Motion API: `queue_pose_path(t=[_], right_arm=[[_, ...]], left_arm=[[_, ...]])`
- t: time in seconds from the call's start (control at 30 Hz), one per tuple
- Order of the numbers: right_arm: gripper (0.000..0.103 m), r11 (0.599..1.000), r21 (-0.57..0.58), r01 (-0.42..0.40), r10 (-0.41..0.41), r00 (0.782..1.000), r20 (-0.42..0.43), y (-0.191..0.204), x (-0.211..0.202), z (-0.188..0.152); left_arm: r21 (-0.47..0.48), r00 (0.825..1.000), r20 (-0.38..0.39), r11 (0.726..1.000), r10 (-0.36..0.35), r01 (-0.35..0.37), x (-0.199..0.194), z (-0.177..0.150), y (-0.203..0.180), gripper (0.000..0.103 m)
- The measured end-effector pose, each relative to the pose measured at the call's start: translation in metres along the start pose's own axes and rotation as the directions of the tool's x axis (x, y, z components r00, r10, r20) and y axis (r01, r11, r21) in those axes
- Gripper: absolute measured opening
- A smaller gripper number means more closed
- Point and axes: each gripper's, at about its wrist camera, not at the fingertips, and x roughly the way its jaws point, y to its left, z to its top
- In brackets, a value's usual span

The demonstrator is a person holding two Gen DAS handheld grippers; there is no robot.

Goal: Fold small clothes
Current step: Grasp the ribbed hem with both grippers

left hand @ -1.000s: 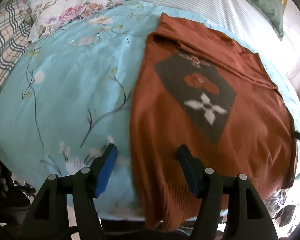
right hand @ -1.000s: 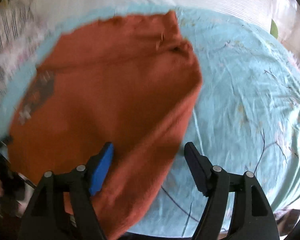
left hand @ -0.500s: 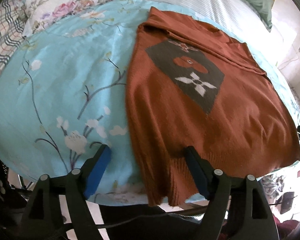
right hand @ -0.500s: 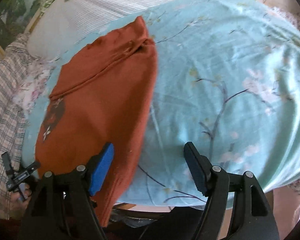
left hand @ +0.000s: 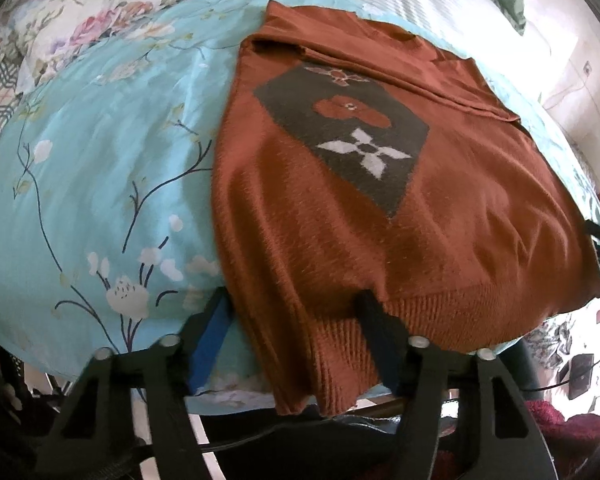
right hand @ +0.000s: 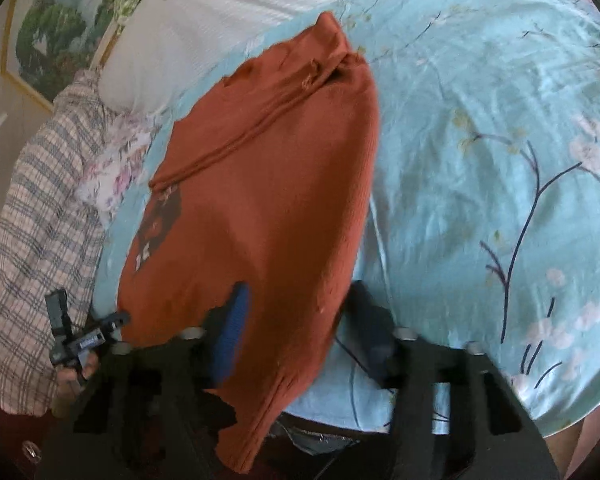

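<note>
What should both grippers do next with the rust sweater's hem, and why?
Probably close both grippers on the hem. The left gripper and right gripper both stand open, each straddling a bottom corner of the rust sweater, whose ribbed hem hangs over the edge of the blue floral sheet. Nothing is gripped yet, so pinching comes before any fold.

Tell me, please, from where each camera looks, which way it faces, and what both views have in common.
Left wrist: sits behind the open left gripper, at the sweater's left hem corner, facing up the bed.
Right wrist: sits behind the open right gripper, at the right hem corner; the other gripper and hand show at left.
Both share sweater and bed.
</note>
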Motion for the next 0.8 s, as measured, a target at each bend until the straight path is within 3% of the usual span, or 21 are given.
queue_pose_path(t=[0.03,0.1,0.27,0.33,0.47,0.6,0.7,0.8], right_arm=[[0.022,1.0,-0.005,-0.008,0.008,1.0,-0.017,0.0,0.001,-0.001],[0.016,0.999,-0.007,-0.033,0.032,0.999,-0.039,-0.003,0.0,-0.004],[0.017,0.994,0.024,-0.109,0.11,0.991,-0.07,-0.01,-0.002,-0.011],[0.018,0.991,0.029,-0.127,0.129,0.989,-0.074,-0.012,-0.001,-0.012],[0.021,0.984,0.052,-0.169,0.172,0.982,-0.074,-0.014,0.0,-0.016],[0.023,0.981,0.07,-0.183,0.188,0.98,-0.068,-0.015,0.006,-0.015],[0.022,0.981,0.062,-0.185,0.189,0.98,-0.066,-0.014,0.007,-0.017],[0.02,0.977,0.038,-0.211,0.214,0.974,-0.073,-0.006,0.003,-0.016]], left_arm=[[0.007,1.0,0.003,1.0,-0.01,0.01,-0.001,0.0,0.0,0.04],[0.018,0.999,-0.001,0.998,-0.054,0.054,-0.004,0.001,-0.001,0.015],[-0.01,0.994,-0.019,0.995,-0.104,0.104,-0.008,-0.002,0.011,0.017],[-0.049,0.988,-0.056,0.989,-0.141,0.139,-0.002,-0.004,0.019,0.025],[-0.075,0.978,-0.077,0.979,-0.195,0.189,0.004,-0.005,0.024,0.029],[-0.098,0.971,-0.061,0.969,-0.233,0.226,0.007,-0.003,0.028,0.026],[-0.099,0.968,-0.04,0.965,-0.247,0.242,0.003,-0.001,0.031,0.013],[-0.097,0.966,-0.014,0.962,-0.256,0.254,-0.002,0.001,0.029,0.009]])
